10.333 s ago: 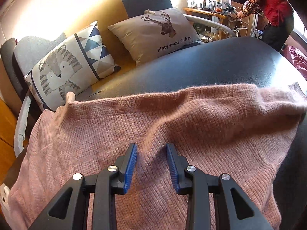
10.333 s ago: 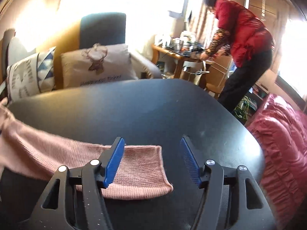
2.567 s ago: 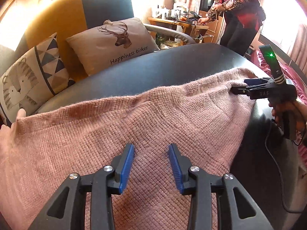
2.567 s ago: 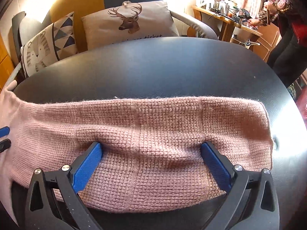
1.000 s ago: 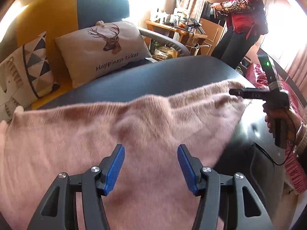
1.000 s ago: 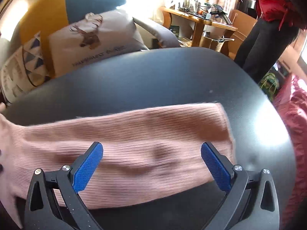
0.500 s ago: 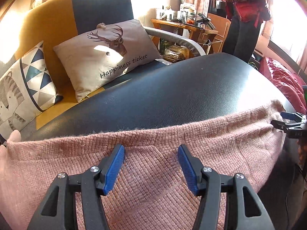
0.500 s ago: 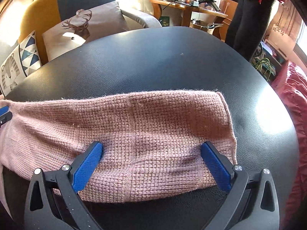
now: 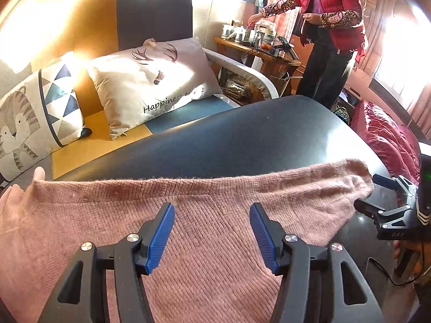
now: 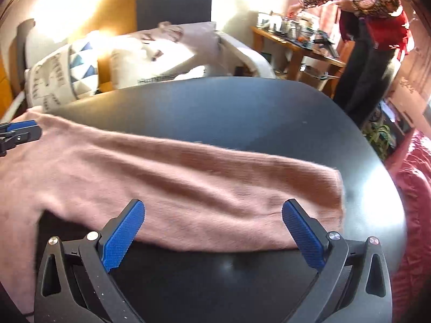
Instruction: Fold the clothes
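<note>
My right tongs [image 10: 212,231] have just pulled back, gaping and empty; the sleeve [image 10: 215,185] seems folded flat. My left tongs [image 9: 212,231] hover open over the sweater [image 9: 215,269].

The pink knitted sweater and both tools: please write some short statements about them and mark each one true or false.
1. The pink knitted sweater lies on a dark table. True.
2. The right tool is clamped on the sweater. False: its jaws stand wide open, gripping nothing.
3. The left tool is open above the knit. True.
4. The deer cushion lies on the table. False: it rests on the sofa.
5. A person in a red vest stands at a wooden side table. True.
</note>
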